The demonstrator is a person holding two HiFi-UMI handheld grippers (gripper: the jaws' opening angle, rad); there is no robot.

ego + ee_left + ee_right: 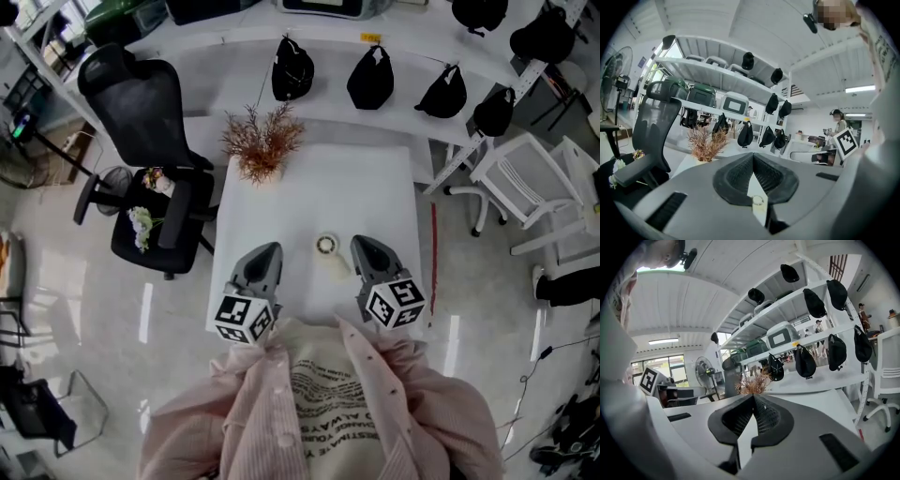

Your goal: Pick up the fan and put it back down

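A small hand-held fan, with a white ring head and a cream handle, lies on the white table near its front edge. It sits between my two grippers and neither one touches it. My left gripper is to its left with the jaws shut and empty. In the left gripper view the jaw tips meet, and the fan shows on the table through the gap lower down. My right gripper is to the fan's right, also shut on nothing.
A dried plant in a pot stands at the table's far left. A black office chair holding flowers is to the left, and a white chair to the right. Black caps hang on the shelf behind. A pedestal fan stands further off.
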